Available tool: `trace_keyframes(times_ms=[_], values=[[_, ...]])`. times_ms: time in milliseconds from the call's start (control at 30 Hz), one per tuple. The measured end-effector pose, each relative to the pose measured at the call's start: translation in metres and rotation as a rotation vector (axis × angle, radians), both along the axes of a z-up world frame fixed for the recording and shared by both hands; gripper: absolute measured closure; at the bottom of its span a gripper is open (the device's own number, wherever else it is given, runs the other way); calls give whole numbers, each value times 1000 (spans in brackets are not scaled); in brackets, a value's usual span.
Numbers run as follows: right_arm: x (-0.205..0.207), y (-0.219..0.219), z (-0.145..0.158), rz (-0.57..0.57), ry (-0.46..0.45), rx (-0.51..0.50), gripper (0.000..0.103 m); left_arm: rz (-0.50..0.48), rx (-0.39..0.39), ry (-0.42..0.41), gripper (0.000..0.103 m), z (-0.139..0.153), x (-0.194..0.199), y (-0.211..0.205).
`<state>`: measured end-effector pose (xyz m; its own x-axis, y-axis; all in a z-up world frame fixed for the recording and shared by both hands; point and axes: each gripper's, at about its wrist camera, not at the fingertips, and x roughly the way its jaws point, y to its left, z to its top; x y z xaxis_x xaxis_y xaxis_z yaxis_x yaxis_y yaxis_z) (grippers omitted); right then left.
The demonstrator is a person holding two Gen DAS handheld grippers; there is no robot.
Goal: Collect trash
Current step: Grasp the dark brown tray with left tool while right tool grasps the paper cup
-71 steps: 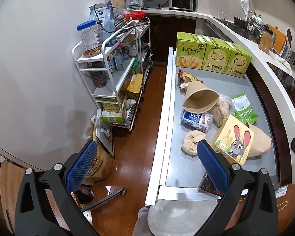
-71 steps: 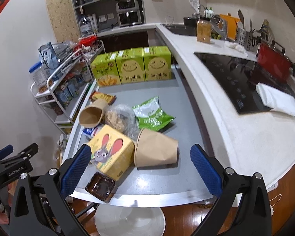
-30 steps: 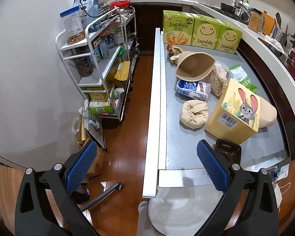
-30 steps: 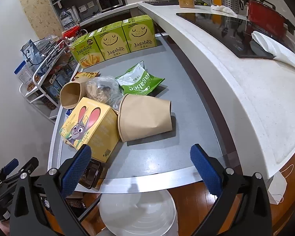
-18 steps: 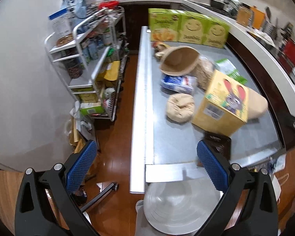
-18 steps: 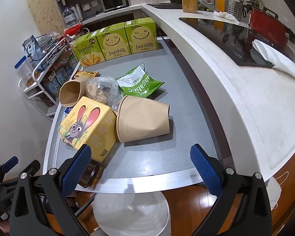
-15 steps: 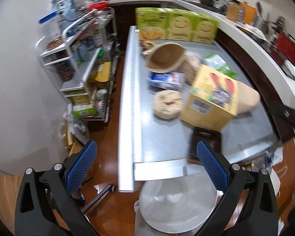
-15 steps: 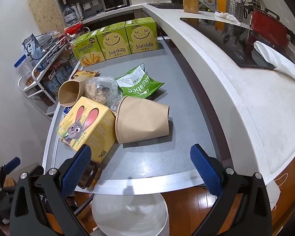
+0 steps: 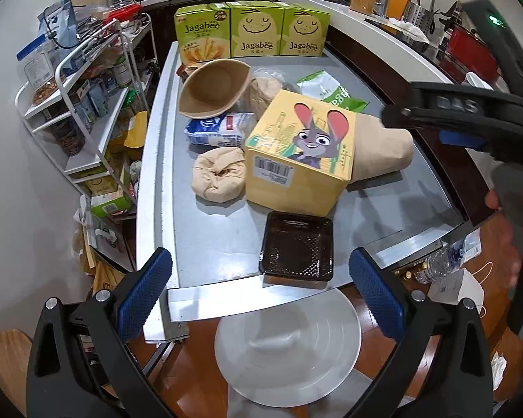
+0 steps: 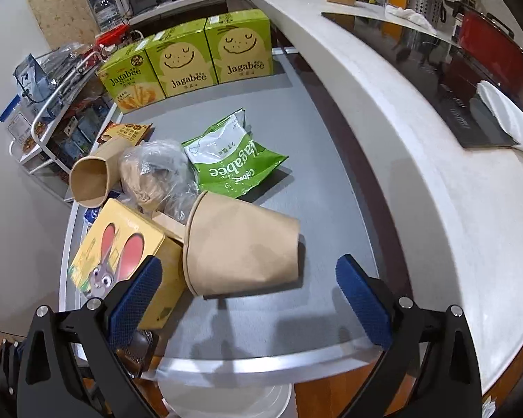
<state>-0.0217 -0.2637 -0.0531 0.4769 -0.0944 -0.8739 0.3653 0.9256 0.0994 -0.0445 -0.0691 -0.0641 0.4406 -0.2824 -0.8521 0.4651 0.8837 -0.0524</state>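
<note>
Trash lies on a grey counter (image 9: 223,240): a black plastic tray (image 9: 296,246) at the near edge, a yellow rabbit box (image 9: 300,153), a crumpled brown bag (image 9: 219,174), two tipped brown paper cups (image 9: 212,88) (image 10: 242,245), a blue-white wrapper (image 9: 219,129), a clear bag (image 10: 157,174) and a green Jagabee bag (image 10: 232,163). My left gripper (image 9: 259,296) is open and empty, just short of the black tray. My right gripper (image 10: 249,299) is open and empty, close before the lying cup. It also shows at right in the left wrist view (image 9: 470,118).
A white round bin lid (image 9: 287,348) sits below the counter's near edge. Three Jagabee boxes (image 9: 254,33) stand at the far end. A white wire shelf rack (image 9: 87,104) stands left. A raised white worktop (image 10: 418,174) with a hob borders the right.
Both grippers have moved forward toward the counter. The left swung right to face the black tray; the right closed in on the lying paper cup. Both stayed open.
</note>
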Motion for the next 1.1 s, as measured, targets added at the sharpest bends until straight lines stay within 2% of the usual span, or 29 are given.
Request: trace_keyframes(times_ms=[567, 767, 1100], values=[[41, 3, -38, 5, 127, 3, 6, 0, 6, 54, 1, -14, 12, -3], [36, -6, -41, -16, 126, 44, 6, -30, 22, 71, 1, -26, 15, -13], [38, -2, -40, 5, 135, 3, 6, -54, 67, 53, 1, -33, 18, -27]])
